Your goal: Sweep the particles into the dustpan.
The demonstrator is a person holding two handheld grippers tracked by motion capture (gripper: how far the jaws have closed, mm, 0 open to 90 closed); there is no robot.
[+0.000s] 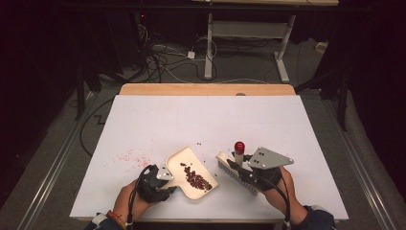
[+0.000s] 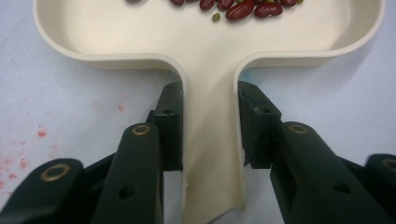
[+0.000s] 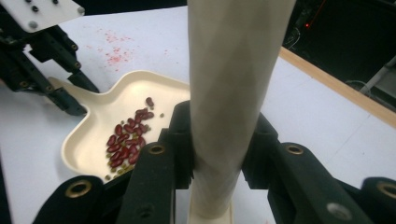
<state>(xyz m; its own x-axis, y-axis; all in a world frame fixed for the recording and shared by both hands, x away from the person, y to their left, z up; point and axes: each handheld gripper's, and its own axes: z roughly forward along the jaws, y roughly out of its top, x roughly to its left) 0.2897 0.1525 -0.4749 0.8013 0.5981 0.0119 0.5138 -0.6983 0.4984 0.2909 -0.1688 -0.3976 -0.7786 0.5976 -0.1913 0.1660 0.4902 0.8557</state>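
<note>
White tabletop (image 1: 206,120), speckled with faint red stains at left. Cream dustpan (image 1: 191,173) near the front edge, handle clamped in the left hand-held gripper (image 2: 210,126). Brush (image 1: 237,171) just right of the pan, bristles down, pale handle grasped by the right hand-held gripper (image 3: 219,140); handle top cut off in the right gripper view. Red beans (image 1: 196,178) piled inside the pan; smaller greenish ones hard to make out.

Left tool (image 1: 173,175) and right tool (image 1: 241,168) both clamped, hands low near the table's front edge.
</note>
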